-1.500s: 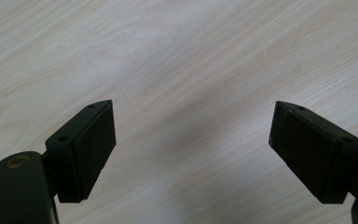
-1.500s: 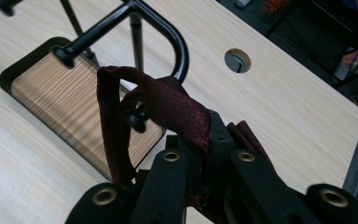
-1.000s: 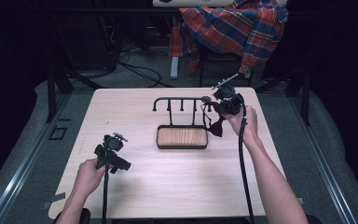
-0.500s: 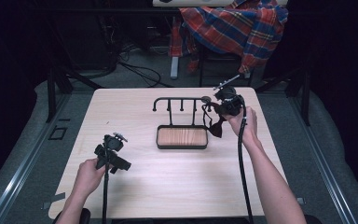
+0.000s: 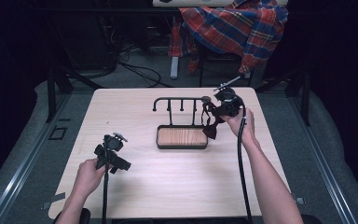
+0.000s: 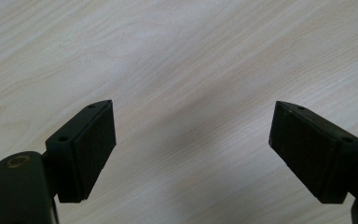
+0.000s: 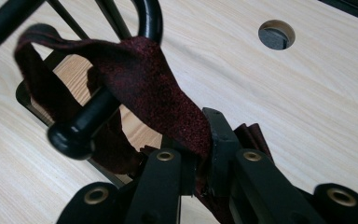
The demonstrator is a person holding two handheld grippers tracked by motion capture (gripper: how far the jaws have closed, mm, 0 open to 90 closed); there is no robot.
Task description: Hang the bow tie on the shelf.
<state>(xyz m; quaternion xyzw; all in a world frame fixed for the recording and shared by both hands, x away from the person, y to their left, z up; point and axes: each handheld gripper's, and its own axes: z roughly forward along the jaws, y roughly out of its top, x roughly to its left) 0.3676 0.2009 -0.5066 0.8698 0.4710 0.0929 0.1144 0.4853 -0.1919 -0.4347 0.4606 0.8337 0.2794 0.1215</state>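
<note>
Right gripper point(image 7: 200, 154) jaw tips hidden under dark red strap point(image 7: 154, 88); rack point(image 7: 74, 126) cut off at frame top.

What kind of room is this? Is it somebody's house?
Probably a lab or recording room, not a house: a bare wooden table in the dark, cables lying on the floor behind it, and a person using handheld tongs with cameras on them.

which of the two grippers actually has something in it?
The right gripper, at the black rack: its jaws pinch a dark red fabric strap looped over a rack peg. The left gripper is open over bare table.
</note>
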